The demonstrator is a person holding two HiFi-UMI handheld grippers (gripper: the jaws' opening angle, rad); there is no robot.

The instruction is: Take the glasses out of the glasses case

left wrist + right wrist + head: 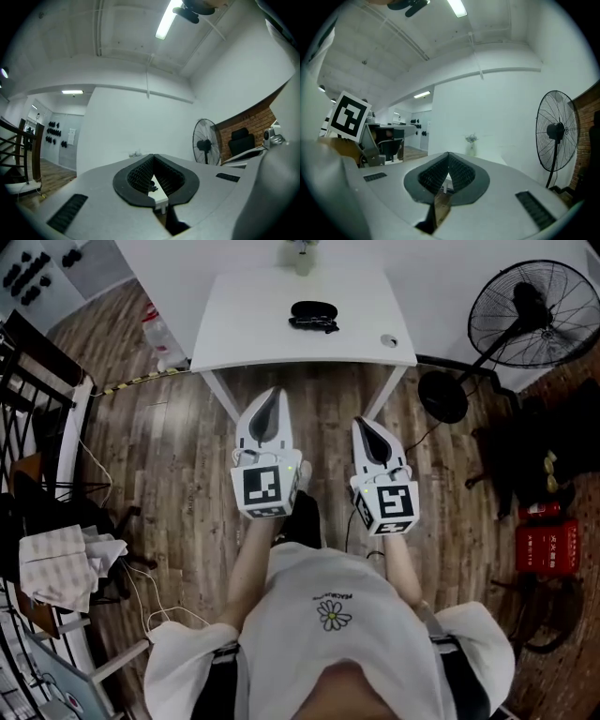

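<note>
Holding your left hand-held gripper (274, 396) and right hand-held gripper (362, 425) pressed together, empty, you face the glasses case (313, 311) on the worktop (248, 329).

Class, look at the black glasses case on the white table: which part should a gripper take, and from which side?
Probably its middle, across the narrow width. The glasses case lies lengthwise left to right on the table, so come from above, jaws spanning front to back; its rounded ends would likely slip.
</note>
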